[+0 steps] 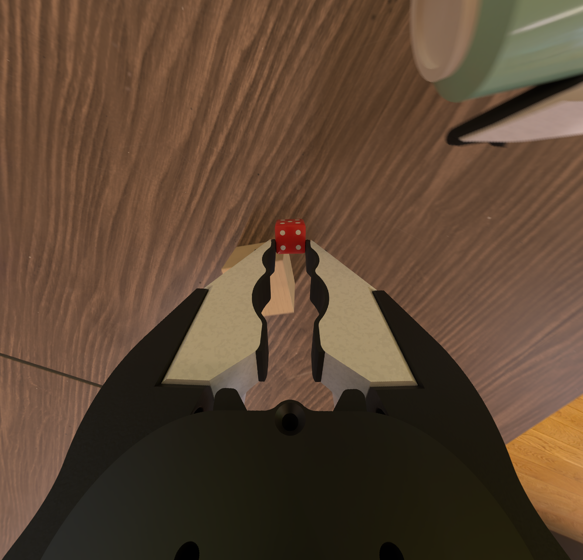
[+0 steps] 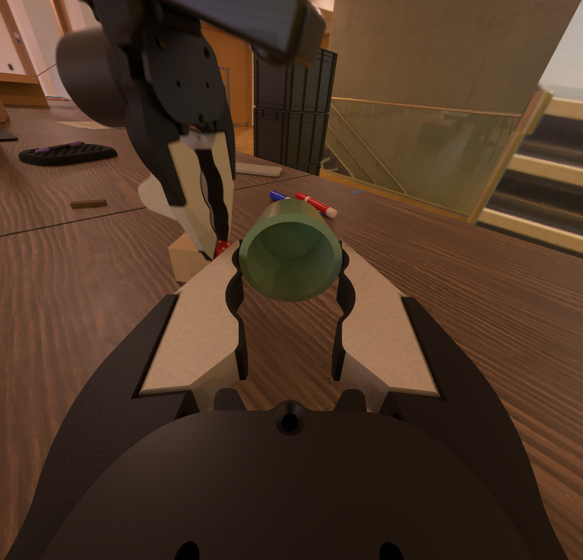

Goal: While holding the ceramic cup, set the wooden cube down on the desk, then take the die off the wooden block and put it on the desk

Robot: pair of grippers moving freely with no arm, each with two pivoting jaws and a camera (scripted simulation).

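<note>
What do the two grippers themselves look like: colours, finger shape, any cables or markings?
Left gripper and right gripper match: rounded matte-black bodies, tapered cream fingers edged with wavy black pads, a small round socket at the base. No cables or markings are visible.

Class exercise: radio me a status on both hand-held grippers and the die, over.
Left hand-held gripper shut on red die, by wooden block. Right hand-held gripper shut on green cup. Markers beyond, clear.
</note>
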